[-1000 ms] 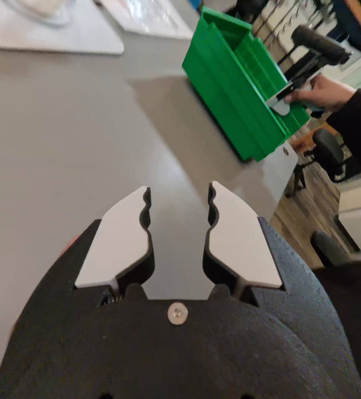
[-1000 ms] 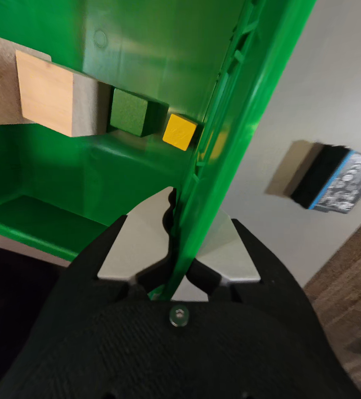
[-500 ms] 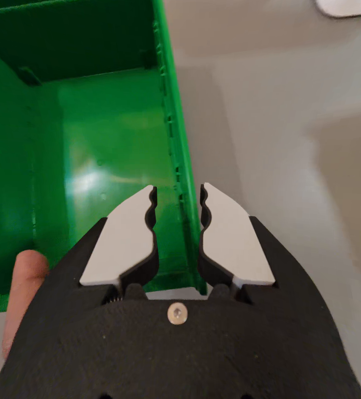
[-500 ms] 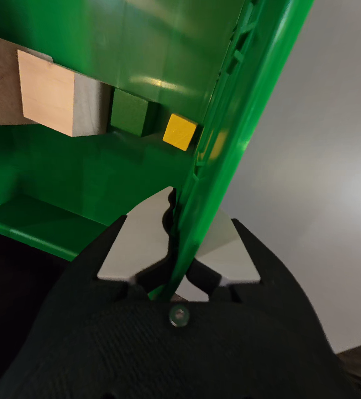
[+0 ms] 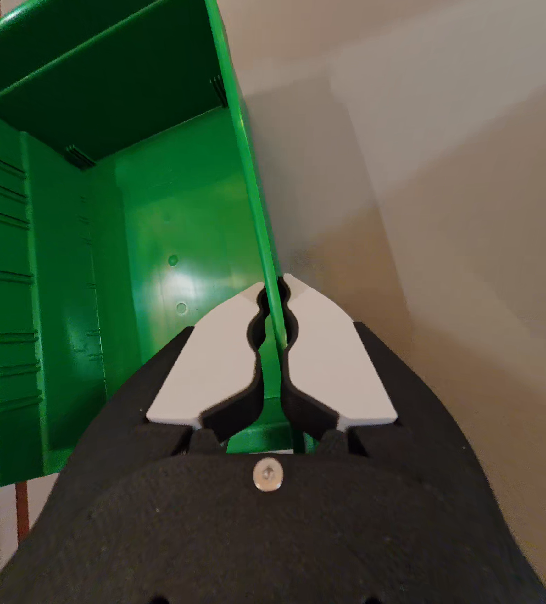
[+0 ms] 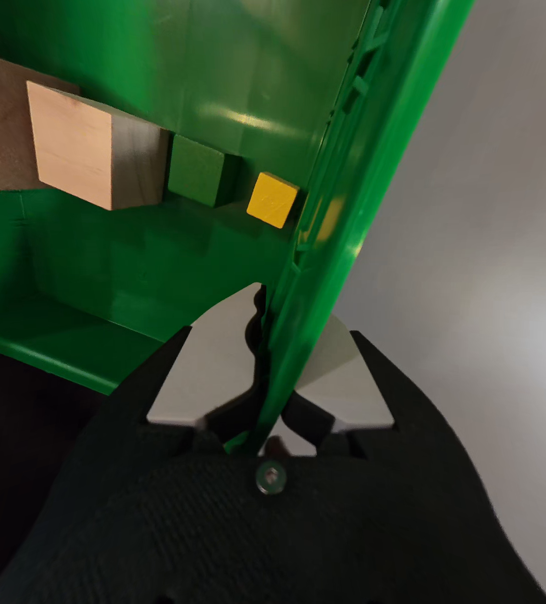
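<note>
A green plastic bin [image 5: 180, 202] fills the left of the left wrist view. My left gripper [image 5: 273, 284] is shut on the bin's thin right wall, one finger inside and one outside. My right gripper [image 6: 265, 294] is shut on the bin's other wall [image 6: 347, 228]; its right finger is partly hidden behind the wall. In the right wrist view the bin is tilted. A yellow cube [image 6: 271, 199], a green cube [image 6: 196, 170] and two plain wooden blocks [image 6: 75, 143] lie along the bin's inner corner.
A grey table top [image 5: 428, 163] lies to the right of the bin in the left wrist view and shows in the right wrist view [image 6: 494, 228]. A brown strip [image 5: 21, 510] shows at the lower left.
My left gripper came from over the table to the bin, straddled its wall, then shut on it. The right gripper kept its grip; the dark box on the table has left its view.
</note>
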### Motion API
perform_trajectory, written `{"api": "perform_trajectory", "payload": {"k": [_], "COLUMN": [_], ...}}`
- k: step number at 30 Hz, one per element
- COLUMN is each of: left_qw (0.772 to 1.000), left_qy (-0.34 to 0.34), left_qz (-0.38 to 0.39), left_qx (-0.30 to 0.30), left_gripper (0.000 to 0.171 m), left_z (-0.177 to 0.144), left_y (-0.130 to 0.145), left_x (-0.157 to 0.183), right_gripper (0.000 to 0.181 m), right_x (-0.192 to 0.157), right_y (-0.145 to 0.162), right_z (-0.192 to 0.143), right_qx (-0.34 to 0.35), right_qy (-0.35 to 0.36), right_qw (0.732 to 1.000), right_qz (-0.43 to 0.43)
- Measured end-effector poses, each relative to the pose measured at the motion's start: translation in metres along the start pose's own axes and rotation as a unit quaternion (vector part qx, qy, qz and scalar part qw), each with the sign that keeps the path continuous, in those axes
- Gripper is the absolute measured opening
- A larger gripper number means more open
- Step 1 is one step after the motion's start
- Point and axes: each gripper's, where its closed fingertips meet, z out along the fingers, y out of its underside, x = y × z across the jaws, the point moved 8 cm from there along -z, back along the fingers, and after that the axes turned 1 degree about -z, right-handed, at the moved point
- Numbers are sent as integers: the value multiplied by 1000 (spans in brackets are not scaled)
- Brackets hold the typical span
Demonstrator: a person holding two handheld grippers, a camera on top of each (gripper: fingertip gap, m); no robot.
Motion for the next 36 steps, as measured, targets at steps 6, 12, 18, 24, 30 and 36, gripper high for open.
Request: {"api": "perform_trajectory", "payload": {"k": [6, 12, 18, 24, 30, 36], "left_qw": [999, 996, 991, 987, 984, 983], "left_qy": [-9, -58, -98, -111, -142, -138], "left_qz": [-5, -10, -31, -50, -50, -51], "left_qx": [41, 60, 80, 100, 97, 109], "left_gripper": [6, 7, 7, 6, 6, 6], "left_z": [-13, -36, -82, -108, -119, -128], "left_y": [-1, 0, -4, 1, 6, 6], "left_x": [-20, -51, -86, -105, -114, -110], "right_gripper": [7, 7, 8, 9, 9, 11], "right_x": [-42, -74, -112, -162, -213, -257], "right_y": [-59, -120, -193, -258, -294, -316], "right_z": [23, 45, 71, 93, 113, 128], "right_qx": [-4, -8, 5, 25, 24, 40], "right_qy": [16, 19, 25, 41, 44, 42], "right_qw": [1000, 1000, 999, 996, 994, 993], "right_qz": [-12, 5, 45, 81, 97, 108]}}
